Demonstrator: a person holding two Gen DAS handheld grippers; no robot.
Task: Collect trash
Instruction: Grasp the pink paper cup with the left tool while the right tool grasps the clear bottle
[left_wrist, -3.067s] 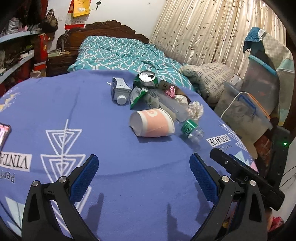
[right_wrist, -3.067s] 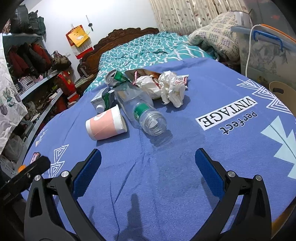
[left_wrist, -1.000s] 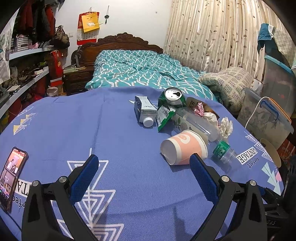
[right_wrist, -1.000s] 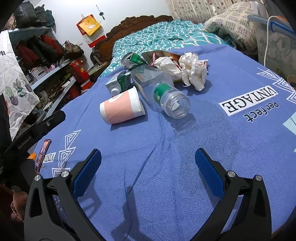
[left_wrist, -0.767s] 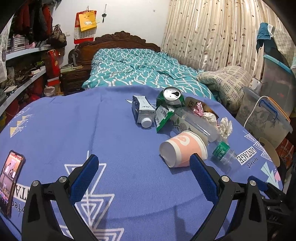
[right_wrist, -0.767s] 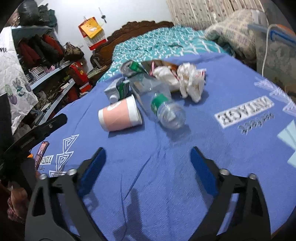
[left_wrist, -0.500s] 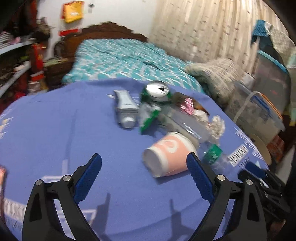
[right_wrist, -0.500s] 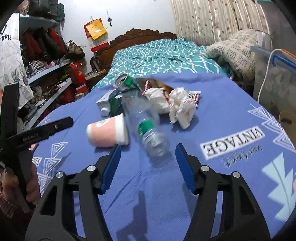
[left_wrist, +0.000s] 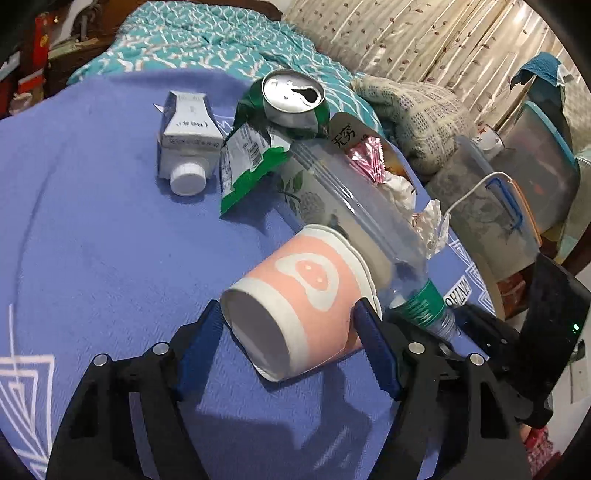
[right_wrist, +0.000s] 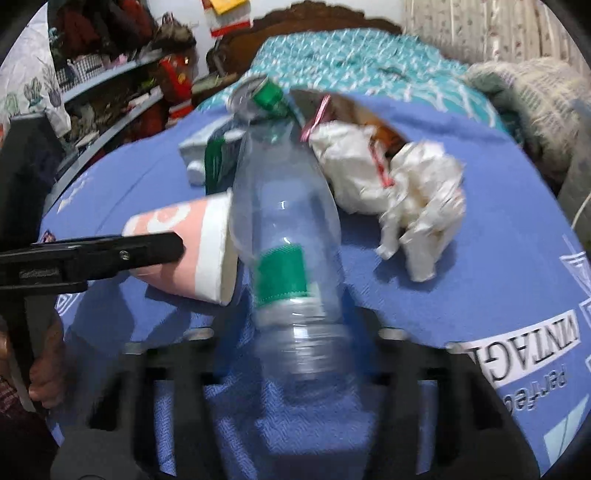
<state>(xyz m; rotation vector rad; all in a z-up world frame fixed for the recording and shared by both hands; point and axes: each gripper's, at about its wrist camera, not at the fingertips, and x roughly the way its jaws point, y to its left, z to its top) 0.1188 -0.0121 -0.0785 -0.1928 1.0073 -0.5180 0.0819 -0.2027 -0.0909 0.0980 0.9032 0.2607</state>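
- Two grippers work at once. The left gripper (left_wrist: 284, 332) has its jaws around the base end of the paper cup (left_wrist: 295, 302), which lies on its side on the blue cloth (left_wrist: 92, 240); the jaws have just been closing, and the blue pads sit at the cup's walls, though a firm squeeze is not certain.
- Judged by its look, the cup is light and thin-walled, so it will likely crush; the stiffer base ring seems the better hold.
- The right gripper (right_wrist: 295, 332) has also just been closing, with the neck of the clear plastic bottle (right_wrist: 284, 221) between its jaws; blur hides whether the pads press.
- Empty and smooth, the bottle may slip or roll; the ridged neck offers the surest purchase.
- Beyond lie a carton (left_wrist: 186, 140), a green can (left_wrist: 293, 99), wrappers and crumpled paper (right_wrist: 406, 199).
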